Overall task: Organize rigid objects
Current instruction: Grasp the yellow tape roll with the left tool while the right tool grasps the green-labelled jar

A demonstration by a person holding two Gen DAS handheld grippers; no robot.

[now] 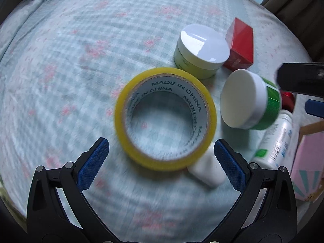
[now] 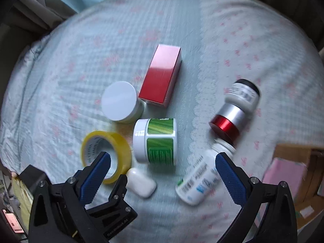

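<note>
A yellow tape roll (image 1: 165, 117) lies on the checked bedspread (image 1: 70, 60), just ahead of my open, empty left gripper (image 1: 161, 158). It also shows in the right wrist view (image 2: 121, 154). A small white case (image 1: 206, 172) rests against the roll. A pale green jar with a white lid (image 1: 200, 48), a red box (image 1: 241, 44), a green-labelled jar on its side (image 1: 251, 101) and a white bottle (image 1: 277, 139) lie to the right. My right gripper (image 2: 163, 168) is open and empty above the white case (image 2: 141, 182) and the white bottle (image 2: 198, 178).
A red-and-silver capped bottle (image 2: 235, 109) lies at the right of the bedspread (image 2: 243, 40). A cardboard box with pink contents (image 2: 291, 172) stands at the right edge. The left gripper's body (image 2: 101, 212) shows at the lower left of the right wrist view.
</note>
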